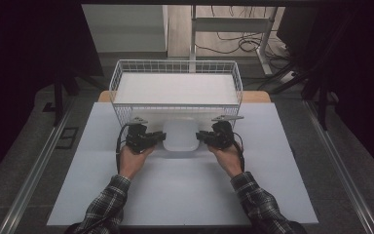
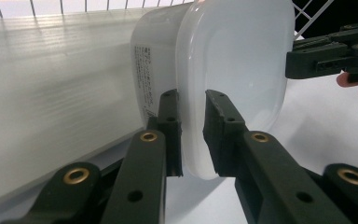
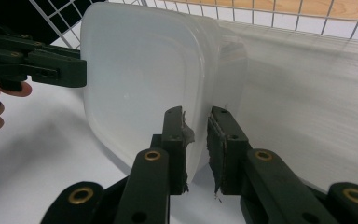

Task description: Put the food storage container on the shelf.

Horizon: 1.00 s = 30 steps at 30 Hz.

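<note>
A white translucent plastic container (image 1: 180,135) with a lid sits just in front of the wire basket (image 1: 118,73), held from both sides. My left gripper (image 1: 161,136) pinches its left rim. In the left gripper view the jaws (image 2: 192,135) are clamped on the lid's edge, beside the container's labelled wall (image 2: 233,60). My right gripper (image 1: 199,136) grips the opposite rim. In the right gripper view its jaws (image 3: 196,149) close around the thin edge of the container (image 3: 140,79). I cannot tell whether the container touches the table.
The basket holds a white corrugated panel (image 1: 175,87), and its front wall stands right behind the container. A white sheet (image 1: 185,190) covers the table. Metal rails (image 1: 34,170) run along both sides. Cables and table legs lie on the floor beyond.
</note>
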{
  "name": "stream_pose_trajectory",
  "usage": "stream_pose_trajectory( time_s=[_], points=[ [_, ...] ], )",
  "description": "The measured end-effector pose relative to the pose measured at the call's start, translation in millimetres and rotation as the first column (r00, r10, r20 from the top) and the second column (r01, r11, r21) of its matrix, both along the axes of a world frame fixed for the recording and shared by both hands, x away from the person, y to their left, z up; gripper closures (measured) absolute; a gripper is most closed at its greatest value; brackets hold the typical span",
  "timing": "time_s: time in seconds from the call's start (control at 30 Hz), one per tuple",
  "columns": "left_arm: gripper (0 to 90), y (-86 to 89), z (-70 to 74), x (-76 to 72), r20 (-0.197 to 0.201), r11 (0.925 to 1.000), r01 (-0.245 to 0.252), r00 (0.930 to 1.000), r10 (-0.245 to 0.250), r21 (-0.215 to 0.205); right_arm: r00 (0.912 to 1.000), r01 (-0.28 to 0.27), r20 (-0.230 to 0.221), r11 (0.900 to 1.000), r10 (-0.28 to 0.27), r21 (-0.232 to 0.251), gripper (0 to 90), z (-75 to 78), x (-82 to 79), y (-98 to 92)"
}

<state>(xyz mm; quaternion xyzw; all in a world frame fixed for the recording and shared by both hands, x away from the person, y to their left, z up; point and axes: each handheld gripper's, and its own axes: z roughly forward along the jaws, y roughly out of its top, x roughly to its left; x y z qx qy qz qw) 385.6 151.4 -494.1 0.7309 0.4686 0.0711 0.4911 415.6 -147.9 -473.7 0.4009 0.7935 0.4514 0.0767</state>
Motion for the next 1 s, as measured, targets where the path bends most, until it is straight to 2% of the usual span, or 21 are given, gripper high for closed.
stream_pose_trajectory(
  time_s=[0.1, 0.17, 0.2, 0.33, 0.43, 0.6, 0.7, 0.8, 1.0],
  points=[
    [75.0, -2.1, -0.8, 0.5, 0.026, 0.9998, -0.006, 0.9996, 0.006, 0.017, 0.9998, 0.002, 0.021, 1.0, -0.002, -0.013, 73.7, 0.1, 0.8, 2.0],
    [71.7, -6.8, -2.5, 0.7, 0.053, 0.9987, -0.022, 0.9984, 0.019, 0.046, 0.9993, 0.006, 0.036, 0.999, -0.005, -0.033, 70.7, -0.1, 1.8, 4.6],
    [69.9, -8.1, -3.4, 1.7, 0.054, 0.9987, -0.023, 0.9983, 0.02, 0.046, 0.9994, 0.009, 0.035, 0.999, -0.008, -0.042, 68.6, -0.9, 2.2, 6.4],
    [66.6, -8.5, -3.1, 3.8, 0.082, 0.9978, -0.042, 0.9959, 0.038, 0.051, 0.9991, 0.022, 0.038, 0.999, -0.021, -0.03, 65.1, -2.8, 6.6, 7.5],
    [63.6, -12.5, -2.1, 6.0, 0.117, 0.9945, -0.077, 0.9908, 0.068, 0.071, 0.9973, 0.042, 0.061, 0.999, -0.041, -0.029, 63.8, -1.9, 9.2, 8.0],
    [56.9, -16.4, 0.0, 11.9, 0.177, 0.9839, -0.129, 0.9785, 0.106, 0.124, 0.9902, 0.081, 0.118, 0.995, -0.074, -0.053, 62.5, 0.8, 13.7, 13.4],
    [54.9, -20.5, 1.9, 14.1, 0.202, 0.976, -0.159, 0.971, 0.127, 0.149, 0.988, 0.096, 0.126, 0.994, -0.089, -0.048, 63.9, 1.0, 16.9, 14.5],
    [50.0, -19.6, 6.0, 11.1, 0.216, 0.9822, -0.144, 0.9697, 0.115, 0.121, 0.9881, 0.09, 0.129, 0.995, -0.083, -0.044, 65.8, 3.0, 16.3, 13.9],
    [39.1, -19.1, 12.5, 0.4, 0.201, 0.992, -0.101, 0.9759, 0.084, 0.076, 0.99, 0.044, 0.136, 0.998, -0.039, -0.036, 72.0, 8.1, 8.1, 10.9]
  ],
)
